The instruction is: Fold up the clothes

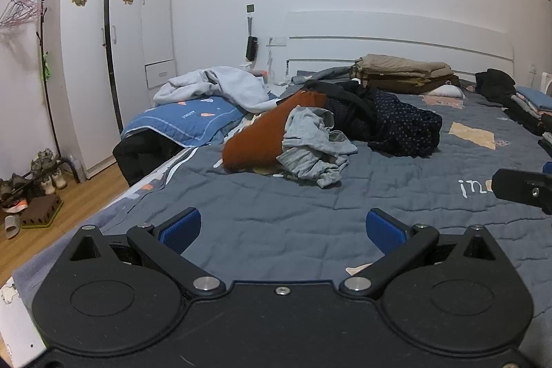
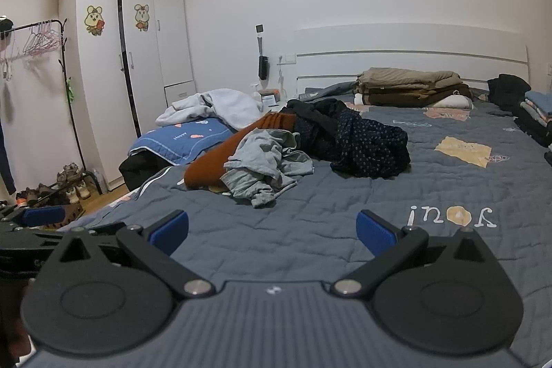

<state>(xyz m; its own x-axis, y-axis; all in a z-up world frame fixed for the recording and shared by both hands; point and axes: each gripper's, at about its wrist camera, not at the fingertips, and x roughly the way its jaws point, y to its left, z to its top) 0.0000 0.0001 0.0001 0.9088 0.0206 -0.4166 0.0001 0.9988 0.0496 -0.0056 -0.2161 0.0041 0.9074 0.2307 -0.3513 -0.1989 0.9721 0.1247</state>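
Partly done: folded stacks (image 2: 410,85) by the headboard and right edge, crumpled heap of clothes (image 2: 296,147) mid-bed still unfolded, left gripper (image 1: 283,230) and right gripper (image 2: 272,228) both spread wide, empty.

left wrist: low over bed (image 1: 276,223), facing headboard (image 1: 396,37) | right wrist: same, just rightward | shared: clothes pile (image 1: 310,140)

The bed (image 1: 276,216) wears a grey quilt; on it lie a heap of crumpled clothes (image 1: 331,130) mid-bed and folded stacks (image 1: 403,73) by the headboard.
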